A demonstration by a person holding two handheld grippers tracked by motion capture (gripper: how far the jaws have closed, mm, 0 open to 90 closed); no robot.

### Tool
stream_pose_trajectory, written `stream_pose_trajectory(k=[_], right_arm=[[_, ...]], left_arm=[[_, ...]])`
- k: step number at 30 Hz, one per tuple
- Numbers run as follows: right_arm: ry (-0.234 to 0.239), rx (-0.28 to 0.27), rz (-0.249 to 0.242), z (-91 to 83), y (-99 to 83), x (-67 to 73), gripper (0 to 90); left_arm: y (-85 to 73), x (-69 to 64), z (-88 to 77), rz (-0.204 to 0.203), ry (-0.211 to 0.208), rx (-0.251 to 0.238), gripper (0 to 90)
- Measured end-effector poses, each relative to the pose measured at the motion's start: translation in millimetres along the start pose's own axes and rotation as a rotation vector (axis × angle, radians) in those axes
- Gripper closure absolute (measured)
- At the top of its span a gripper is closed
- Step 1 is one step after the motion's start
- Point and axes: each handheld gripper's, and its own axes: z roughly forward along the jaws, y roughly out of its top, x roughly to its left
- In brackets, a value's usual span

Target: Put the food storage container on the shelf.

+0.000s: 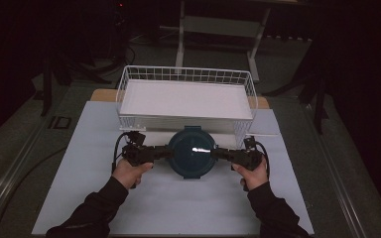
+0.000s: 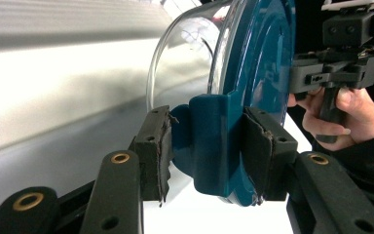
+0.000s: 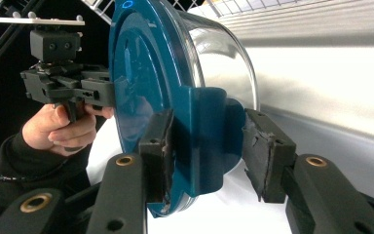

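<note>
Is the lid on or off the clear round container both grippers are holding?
On. The blue lid covers the clear container, and its side latches sit folded down over the rim where the left gripper and right gripper clamp.

We see the worktop (image 1: pixel 54 148) covered with a pale sheet (image 1: pixel 178 203). At its far side stands a white wire basket (image 1: pixel 186 75), and a white board (image 1: pixel 186 99) lies inside it.

No readable text, label, brand, number or sign anywhere, near or far, left or right, in any view.
</note>
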Motion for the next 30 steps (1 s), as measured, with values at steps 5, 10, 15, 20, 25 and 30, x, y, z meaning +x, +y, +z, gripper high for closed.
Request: stream_pose_trajectory(k=[5, 10, 15, 20, 25, 30], right_arm=[[-0.007, 0.0, 0.0, 8.2, 2.4, -11.5, 56.6], [-0.024, -0.009, -0.004, 14.8, 2.7, -22.0, 56.5], [-0.035, -0.024, -0.023, 22.8, 1.8, -33.5, 56.4], [-0.06, -0.012, -0.037, 31.0, 1.3, -41.1, 56.4], [-0.063, -0.019, -0.027, 34.7, 3.9, -41.8, 56.3], [-0.081, -0.029, -0.041, 40.6, 7.6, -42.1, 56.3]], left_arm=[[-1.1, 11.4, 7.7, 0.007, 0.011, -0.019, 55.8], [3.2, 23.0, 16.5, 0.035, 0.021, -0.015, 55.6], [3.5, 35.4, 24.4, 0.061, 0.022, -0.012, 55.5], [-1.0, 46.9, 30.4, 0.061, 0.023, -0.019, 55.5], [2.7, 49.7, 30.0, 0.071, 0.049, -0.04, 55.5], [4.6, 53.8, 29.7, 0.053, 0.06, -0.068, 55.3]])
